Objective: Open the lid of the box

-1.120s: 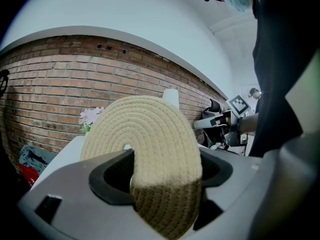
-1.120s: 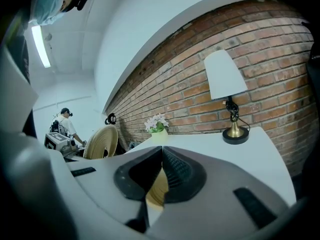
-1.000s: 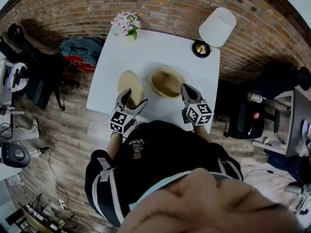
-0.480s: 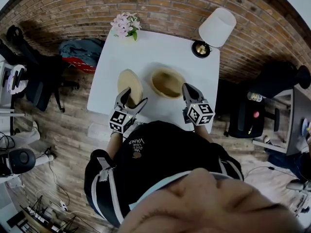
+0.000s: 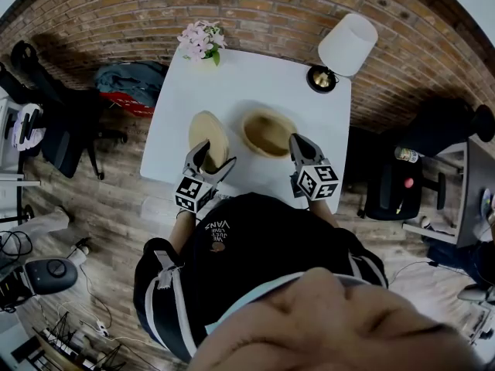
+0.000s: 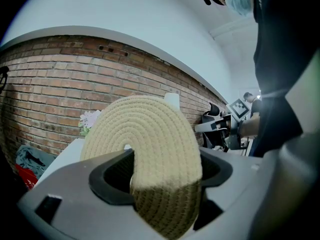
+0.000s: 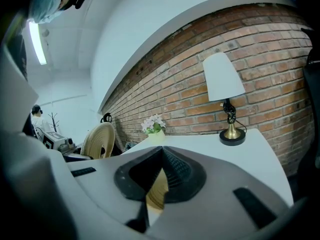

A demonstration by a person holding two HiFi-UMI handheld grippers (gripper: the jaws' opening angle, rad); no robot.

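Observation:
On the white table (image 5: 232, 83) a round woven box (image 5: 267, 132) stands with its top uncovered. Its flat woven lid (image 5: 207, 134) is off the box, to the left of it, tilted on edge. My left gripper (image 5: 210, 157) is shut on the lid's near edge. In the left gripper view the lid (image 6: 145, 149) stands upright, pinched between the two jaws of that gripper (image 6: 165, 176). My right gripper (image 5: 297, 141) is at the box's near right rim. In the right gripper view the jaws (image 7: 160, 169) meet, with the box's woven wall (image 7: 159, 191) caught between them. The lid (image 7: 98, 140) shows at the left.
A lamp with a white shade (image 5: 346, 43) and brass foot (image 5: 319, 77) stands at the table's far right corner. A pot of pink flowers (image 5: 201, 39) is at the far left corner. A brick wall (image 5: 255, 6) runs behind, and dark chairs (image 5: 390, 188) flank the table.

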